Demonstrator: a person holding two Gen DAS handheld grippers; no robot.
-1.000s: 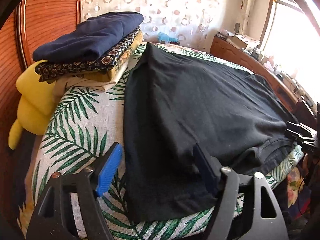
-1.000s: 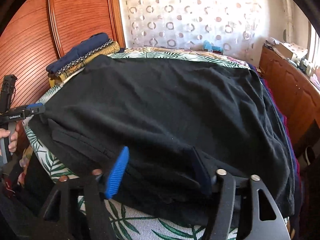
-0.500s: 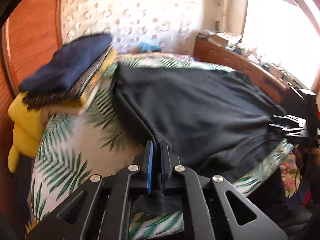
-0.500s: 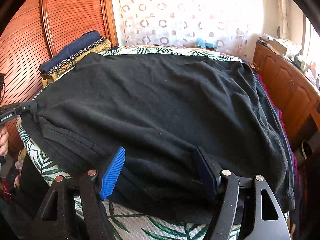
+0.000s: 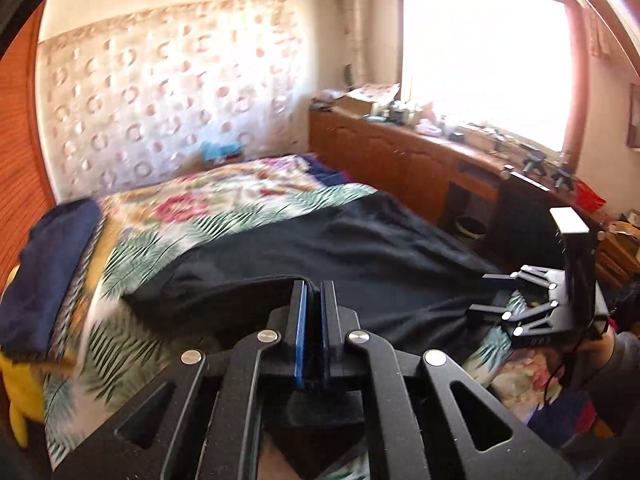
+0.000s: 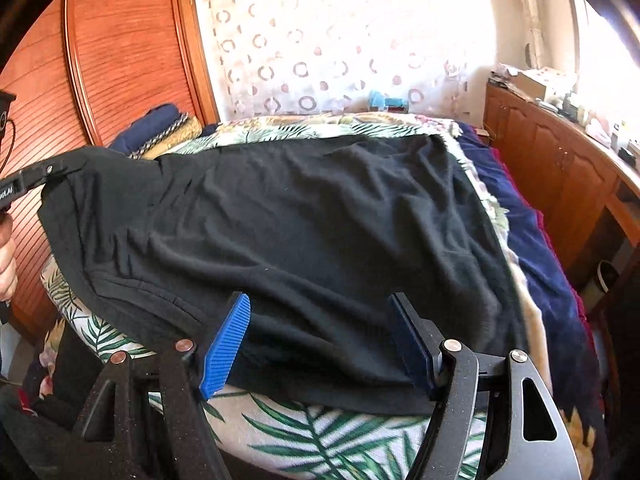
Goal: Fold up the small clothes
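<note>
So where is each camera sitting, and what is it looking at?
Left wrist: sits on the left gripper, clamped shut on the black shirt's lifted edge, looking across the bed toward the window; the right gripper shows at right.
Right wrist: sits on the right gripper, jaws open over the shirt's near edge, facing the wardrobe; the left gripper and a hand show at left.
Both show the shirt, folded clothes stack and leaf-print bedspread.

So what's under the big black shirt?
The black shirt lies on a bedspread with green leaves, which shows around its edges. Anything else beneath the shirt is covered, so I cannot tell.
</note>
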